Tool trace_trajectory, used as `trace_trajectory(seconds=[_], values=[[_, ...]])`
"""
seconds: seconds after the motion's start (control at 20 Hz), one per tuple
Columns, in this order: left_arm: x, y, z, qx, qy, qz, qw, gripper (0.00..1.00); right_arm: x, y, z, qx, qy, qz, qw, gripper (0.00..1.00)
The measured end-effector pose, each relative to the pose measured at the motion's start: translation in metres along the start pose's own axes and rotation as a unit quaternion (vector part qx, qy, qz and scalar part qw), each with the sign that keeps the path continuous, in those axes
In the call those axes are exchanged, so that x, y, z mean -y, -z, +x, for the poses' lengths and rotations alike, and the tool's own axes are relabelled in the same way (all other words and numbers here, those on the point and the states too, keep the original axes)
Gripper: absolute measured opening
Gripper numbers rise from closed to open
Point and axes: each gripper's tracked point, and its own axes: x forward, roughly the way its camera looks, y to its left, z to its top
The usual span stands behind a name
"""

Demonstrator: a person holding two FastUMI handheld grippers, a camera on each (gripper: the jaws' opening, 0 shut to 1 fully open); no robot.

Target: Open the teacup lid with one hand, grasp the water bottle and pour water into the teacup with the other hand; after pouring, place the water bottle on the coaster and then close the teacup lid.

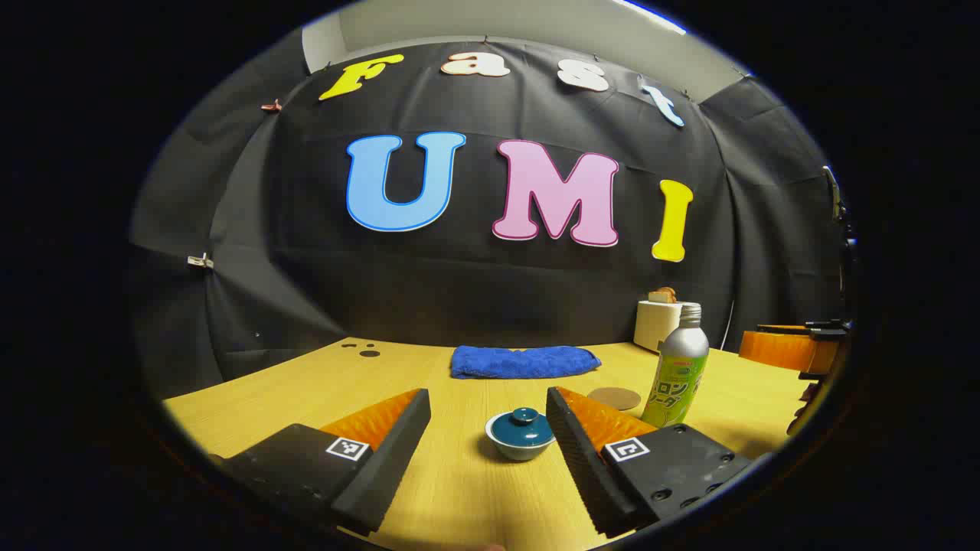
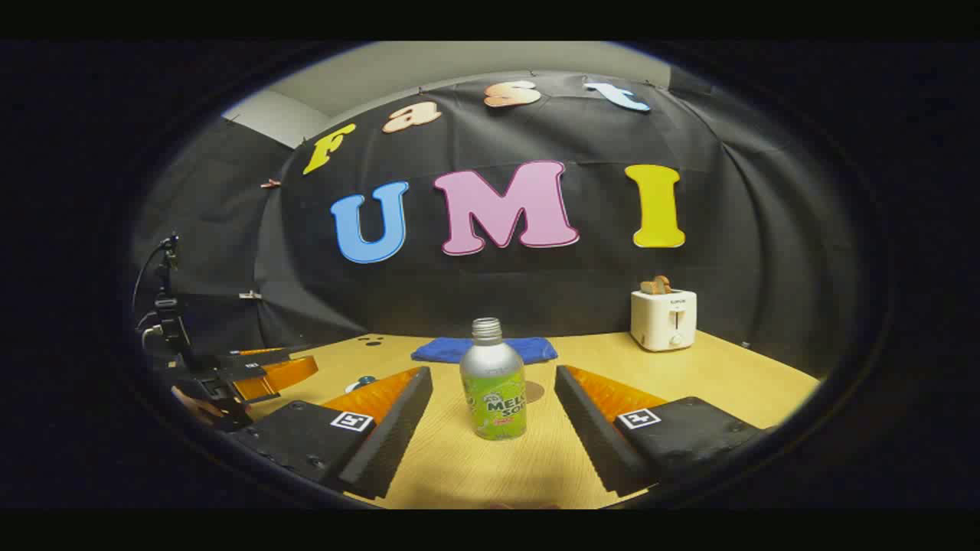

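A small white teacup with a teal lid [image 1: 521, 430] stands on the wooden table, straight ahead between the fingers of my open left gripper [image 1: 488, 404], a little beyond their tips. To its right a silver bottle with a green label [image 1: 677, 366] stands upright, uncapped. Behind the bottle lies a round brown coaster [image 1: 614, 398]. In the right gripper view the bottle [image 2: 493, 381] is centred between the fingers of my open right gripper [image 2: 494, 383], not touched. The coaster [image 2: 534, 392] peeks out behind it, and the teacup lid [image 2: 364, 380] shows at left behind a finger.
A folded blue towel [image 1: 524, 360] lies at the back of the table [image 1: 459, 490]. A white toaster [image 2: 663, 319] with bread stands at the back right. The other gripper [image 2: 260, 375] and a hand show at far left in the right gripper view.
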Motion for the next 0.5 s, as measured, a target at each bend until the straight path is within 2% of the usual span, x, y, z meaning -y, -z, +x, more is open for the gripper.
trace_trajectory(seconds=[0.2,0.25,0.3,0.5], values=[[-0.002,-0.007,0.003,0.009,-0.007,0.003,1.000,0.96,-0.006,0.006,0.009,-0.007,-0.012,0.010,1.000,0.99],[-0.002,-0.008,0.004,0.011,-0.008,0.002,1.000,0.96,-0.006,0.006,0.011,-0.007,-0.012,0.009,1.000,0.94],[-0.001,-0.009,0.005,0.012,-0.006,-0.003,1.000,0.96,-0.006,0.006,0.013,-0.007,-0.012,0.006,1.000,0.99],[0.017,-0.013,0.006,0.018,0.023,-0.011,1.000,0.96,0.000,0.008,0.020,-0.004,-0.001,-0.019,1.000,0.99]])
